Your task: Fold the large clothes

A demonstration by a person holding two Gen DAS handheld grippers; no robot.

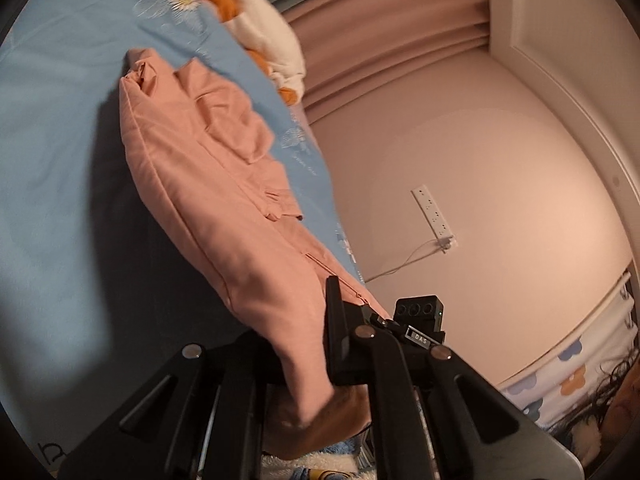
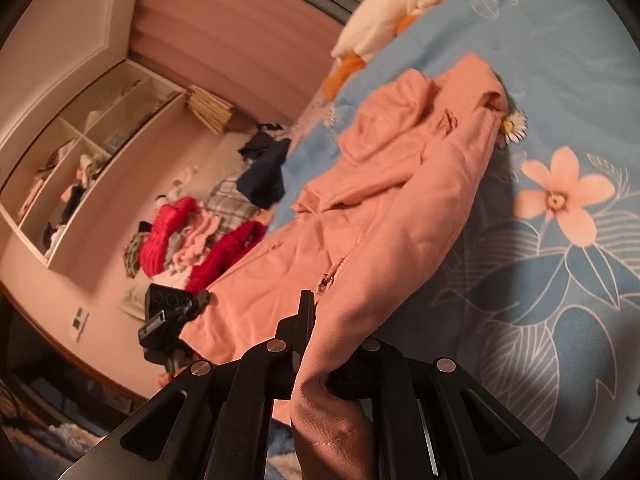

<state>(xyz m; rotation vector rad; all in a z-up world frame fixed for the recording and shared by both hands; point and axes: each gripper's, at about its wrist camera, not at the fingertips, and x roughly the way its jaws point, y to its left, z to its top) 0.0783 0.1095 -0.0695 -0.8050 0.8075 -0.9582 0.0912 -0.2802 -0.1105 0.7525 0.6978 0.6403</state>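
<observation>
1. Fingers of the left gripper (image 1: 308, 344) pinch a fold of the salmon-pink cotton jacket (image 1: 208, 184); fabric bunches between the black pads and hangs below them.
2. Ahead of those fingers, the jacket stretches across the light-blue flowered bedsheet (image 1: 52, 160), its hem raised off the bed.
3. Fingers of the right gripper (image 2: 320, 344) are likewise clamped on the jacket's near edge, cloth draping down between them.
4. Beyond the jacket, a white-and-orange plush duck (image 2: 400, 4) lies at the bed's far edge.
</observation>
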